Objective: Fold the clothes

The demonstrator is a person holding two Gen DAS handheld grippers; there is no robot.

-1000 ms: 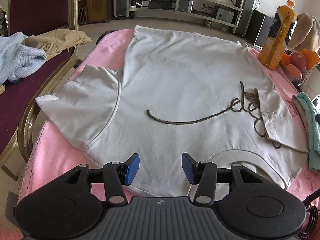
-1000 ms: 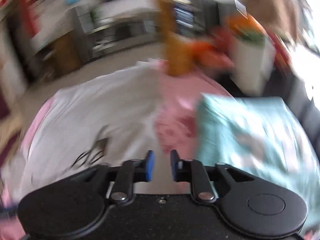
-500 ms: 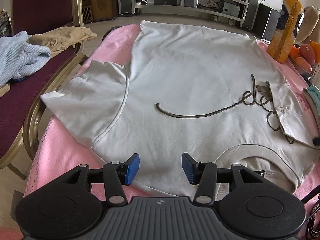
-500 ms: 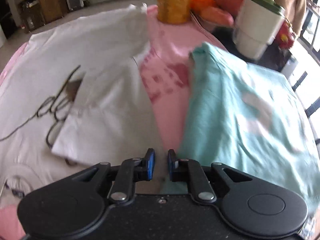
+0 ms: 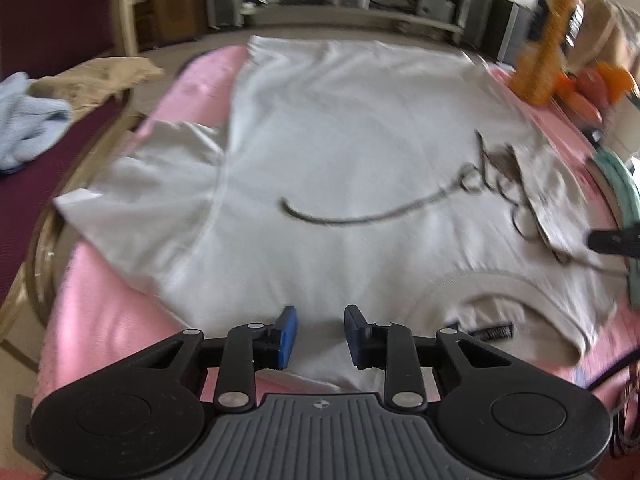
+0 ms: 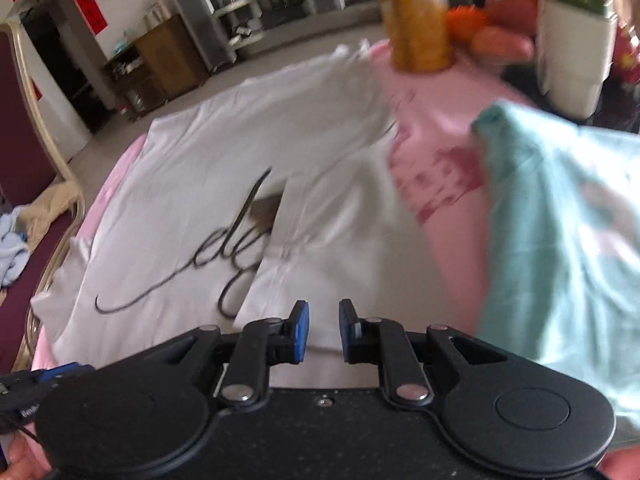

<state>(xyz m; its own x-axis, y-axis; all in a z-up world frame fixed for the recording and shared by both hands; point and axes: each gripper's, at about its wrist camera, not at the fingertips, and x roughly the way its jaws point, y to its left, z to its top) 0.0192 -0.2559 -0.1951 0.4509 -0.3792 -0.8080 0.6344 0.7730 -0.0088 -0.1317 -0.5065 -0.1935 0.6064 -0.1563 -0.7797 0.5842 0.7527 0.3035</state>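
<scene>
Lying spread out on a pink cloth-covered surface [image 5: 100, 320] is a white short-sleeved T-shirt with dark cursive lettering across its chest [image 5: 340, 152], its collar nearest the cameras and its hem at the far edge. The shirt's sleeve on the right side is folded inward over part of the lettering [image 6: 320, 240], while the other sleeve lies flat toward the surface's left edge. The left gripper [image 5: 320, 336] hovers low over the shoulder area just left of the collar, its blue-padded fingers [image 5: 286, 336] parted and holding nothing. The right gripper [image 6: 323, 330] sits over the near edge of the folded sleeve, its fingers [image 6: 299, 330] also apart with nothing between them. Just right of the shirt lies a mint-green garment [image 6: 560, 220]. At the far right corner stand an orange drink bottle [image 6: 416, 20], some orange and red fruit [image 6: 500, 12] and a white cup with a green lid [image 6: 572, 56]. A dark red chair [image 5: 40, 140] at left carries a light blue garment [image 5: 24, 120] and a beige one [image 5: 96, 80].
</scene>
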